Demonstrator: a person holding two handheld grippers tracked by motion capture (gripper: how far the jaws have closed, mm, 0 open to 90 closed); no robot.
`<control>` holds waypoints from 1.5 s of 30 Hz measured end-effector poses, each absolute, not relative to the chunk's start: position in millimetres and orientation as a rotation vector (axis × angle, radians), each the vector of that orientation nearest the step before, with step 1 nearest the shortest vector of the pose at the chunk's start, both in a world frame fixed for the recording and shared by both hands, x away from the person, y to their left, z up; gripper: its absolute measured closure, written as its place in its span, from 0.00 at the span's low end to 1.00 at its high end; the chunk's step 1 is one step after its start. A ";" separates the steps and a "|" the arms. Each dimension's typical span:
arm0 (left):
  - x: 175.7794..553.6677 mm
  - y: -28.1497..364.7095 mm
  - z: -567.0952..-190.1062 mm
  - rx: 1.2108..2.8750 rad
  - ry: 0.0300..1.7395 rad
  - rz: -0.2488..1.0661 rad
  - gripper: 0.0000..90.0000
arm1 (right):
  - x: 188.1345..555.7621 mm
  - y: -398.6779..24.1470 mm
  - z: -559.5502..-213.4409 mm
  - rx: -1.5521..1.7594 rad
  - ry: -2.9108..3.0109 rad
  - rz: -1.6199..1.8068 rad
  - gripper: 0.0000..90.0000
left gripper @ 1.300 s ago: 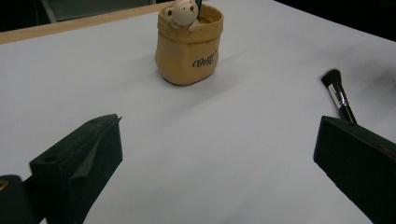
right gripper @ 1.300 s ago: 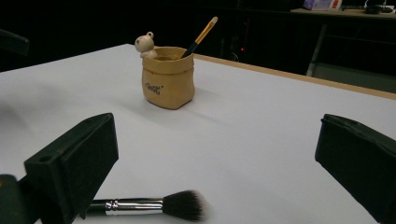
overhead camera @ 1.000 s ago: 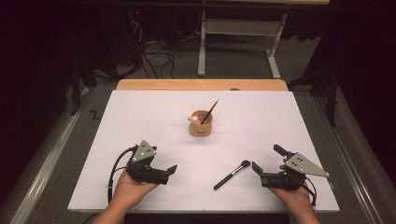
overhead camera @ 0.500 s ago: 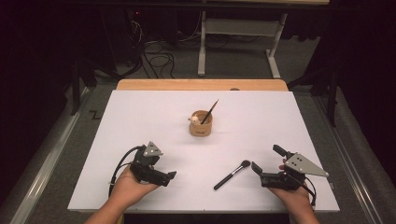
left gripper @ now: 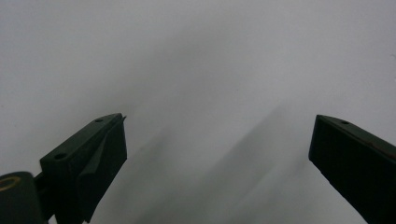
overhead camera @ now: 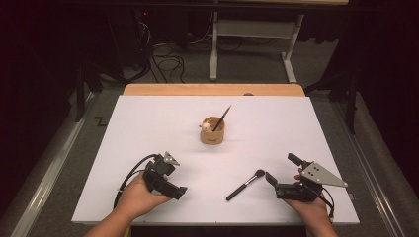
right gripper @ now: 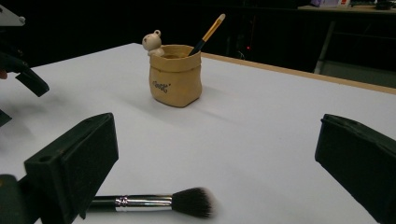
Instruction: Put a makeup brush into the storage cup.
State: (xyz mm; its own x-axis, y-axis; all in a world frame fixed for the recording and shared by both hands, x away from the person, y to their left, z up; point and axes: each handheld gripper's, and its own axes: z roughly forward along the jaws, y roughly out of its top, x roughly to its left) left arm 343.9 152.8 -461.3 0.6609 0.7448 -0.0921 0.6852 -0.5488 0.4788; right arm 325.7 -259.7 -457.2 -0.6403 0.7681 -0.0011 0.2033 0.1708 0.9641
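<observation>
Two brushes: I count one lying loose on the bench and one standing in a pot.
Loose brush: the makeup brush (overhead camera: 245, 184) has a black handle, a silver ferrule and a dark, fluffy round head. From my high view it lies flat on the white bench (overhead camera: 148, 123), slanted, head pointing up and to the right, handle end toward the near edge.
Brush position: it sits between my two grippers, nearer the right one, its head just beside that gripper's jaws. In the right gripper view it (right gripper: 154, 202) lies crosswise low between the jaws, its handle end hidden behind the left jaw.
Pot: the tan pot (overhead camera: 212, 130) stands upright near the middle of the bench, well apart from the loose brush. It looks like a soft sack with a rolled rim and small dark lettering on its side (right gripper: 175, 75).
Pot contents: a thin brush (overhead camera: 222, 118) with a dark and orange handle leans out toward the far right; a small pale bear figure (right gripper: 152, 43) perches at the rim.
Right gripper: the right gripper (overhead camera: 279, 179) rests low near the bench's near edge, jaws spread wide, pinching nothing.
Left gripper: the left gripper (overhead camera: 179, 191) points down at the bench, jaws spread wide over bare white surface in its own view.
</observation>
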 end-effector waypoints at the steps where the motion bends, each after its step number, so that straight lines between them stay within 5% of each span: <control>1: 344.3 151.9 -461.7 2.404 1.117 0.154 0.06 | 325.8 -259.8 -457.2 0.912 1.955 1.488 0.00; 45: 346.9 63.8 -448.6 2.463 0.999 -0.009 0.11 | 329.6 -264.8 -460.0 0.954 1.949 1.499 0.00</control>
State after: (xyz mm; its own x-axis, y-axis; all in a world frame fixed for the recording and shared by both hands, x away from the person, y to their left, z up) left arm 346.9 63.8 -448.6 0.7337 0.6549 -0.1810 0.6581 -0.6188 0.4289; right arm 329.6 -264.8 -460.0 -0.6302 0.7759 0.0285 0.2268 0.1488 0.9625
